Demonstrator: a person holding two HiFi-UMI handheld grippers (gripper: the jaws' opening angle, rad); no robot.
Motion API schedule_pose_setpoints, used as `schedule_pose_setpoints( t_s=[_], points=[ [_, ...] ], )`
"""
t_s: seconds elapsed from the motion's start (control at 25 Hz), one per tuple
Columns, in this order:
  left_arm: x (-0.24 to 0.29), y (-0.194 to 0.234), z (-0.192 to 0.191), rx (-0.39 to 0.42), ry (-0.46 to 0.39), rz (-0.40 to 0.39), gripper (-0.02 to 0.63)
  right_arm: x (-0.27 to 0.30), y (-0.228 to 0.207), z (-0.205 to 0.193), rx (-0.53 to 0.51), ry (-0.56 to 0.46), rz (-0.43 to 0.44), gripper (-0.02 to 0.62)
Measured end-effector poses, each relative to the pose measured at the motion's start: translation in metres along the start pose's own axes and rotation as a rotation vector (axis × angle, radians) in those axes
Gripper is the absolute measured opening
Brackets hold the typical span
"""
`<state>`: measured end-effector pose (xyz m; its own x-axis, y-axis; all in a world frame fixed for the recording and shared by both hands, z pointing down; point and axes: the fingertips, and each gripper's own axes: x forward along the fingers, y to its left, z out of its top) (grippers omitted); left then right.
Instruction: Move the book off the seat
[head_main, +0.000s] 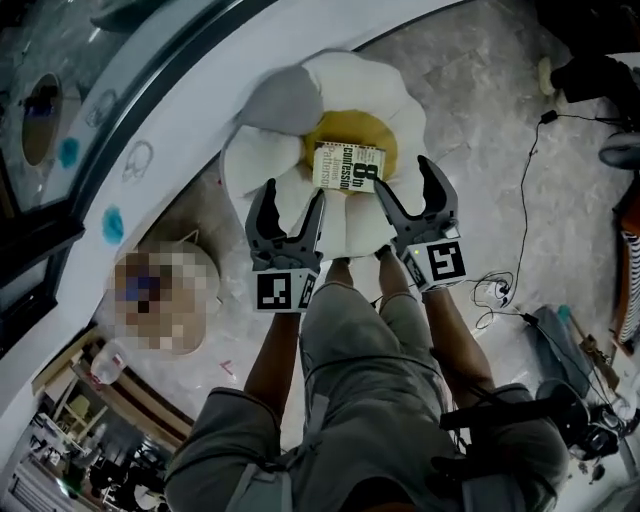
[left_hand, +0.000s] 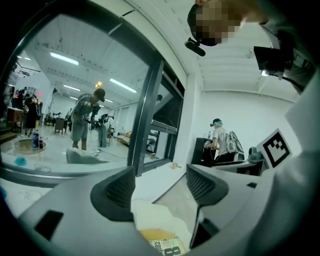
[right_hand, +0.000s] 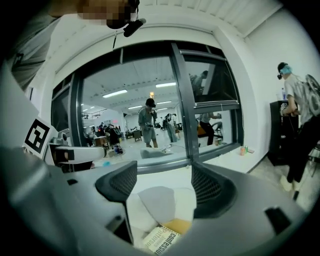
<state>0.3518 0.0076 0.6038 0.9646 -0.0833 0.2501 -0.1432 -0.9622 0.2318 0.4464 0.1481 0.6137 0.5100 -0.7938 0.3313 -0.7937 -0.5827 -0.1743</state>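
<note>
Nearest the lens, a person's shorts (head_main: 370, 400) fill the lower frame, with a gripper held out on either side and a marker cube (head_main: 283, 290) behind each. The left gripper (head_main: 294, 193) hangs with jaws spread and nothing clamped, over the near edge of a flower-shaped cushion (head_main: 262, 160) lying on the floor (head_main: 480, 90). The right gripper (head_main: 404, 176), likewise spread and empty, sits just to its right. Its inner tip is close by the near corner of the book (head_main: 349, 167); whether tip and cover touch is hard to tell from above.

The book lies flat on the cushion's yellow centre (head_main: 355, 128), cover up, a large figure 8 in its title, just beyond the tips of both grippers. Both gripper views show it low between the parted jaws, clear of the pads. A grey petal (head_main: 285, 100) sits on the cushion's far left side. Black cables (head_main: 525, 180) trail over the floor at right.

Beyond the cushion a white sill (head_main: 150, 130) curves beneath a dark-framed window (right_hand: 182, 100). Through the glass a person in a cap (right_hand: 148, 120) stands in a lit hall, and another person (right_hand: 300, 100) stands by the wall at far right.
</note>
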Motion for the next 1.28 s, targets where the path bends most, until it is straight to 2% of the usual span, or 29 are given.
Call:
schedule_pose_setpoints(
  t_s=[0.16, 0.36, 0.68, 0.88, 1.28],
  points=[
    [0.023, 0.008, -0.055, 0.001, 0.044, -0.002, 0.331, 0.017, -0.018, -0.047, 0.025, 0.013, -0.025, 0.328],
    [0.047, 0.018, -0.13, -0.007, 0.109, 0.012, 0.324, 0.033, -0.045, -0.127, 0.076, 0.069, -0.067, 0.328],
    [0.083, 0.031, -0.252, -0.025, 0.238, 0.01, 0.316, 0.066, -0.079, -0.243, 0.111, 0.168, -0.078, 0.328],
    [0.092, 0.044, -0.321, -0.069, 0.323, 0.032, 0.31, 0.08, -0.086, -0.307, 0.127, 0.25, -0.08, 0.328],
    [0.108, 0.071, -0.441, -0.093, 0.498, 0.061, 0.307, 0.097, -0.096, -0.432, 0.164, 0.448, -0.073, 0.328]
  ],
)
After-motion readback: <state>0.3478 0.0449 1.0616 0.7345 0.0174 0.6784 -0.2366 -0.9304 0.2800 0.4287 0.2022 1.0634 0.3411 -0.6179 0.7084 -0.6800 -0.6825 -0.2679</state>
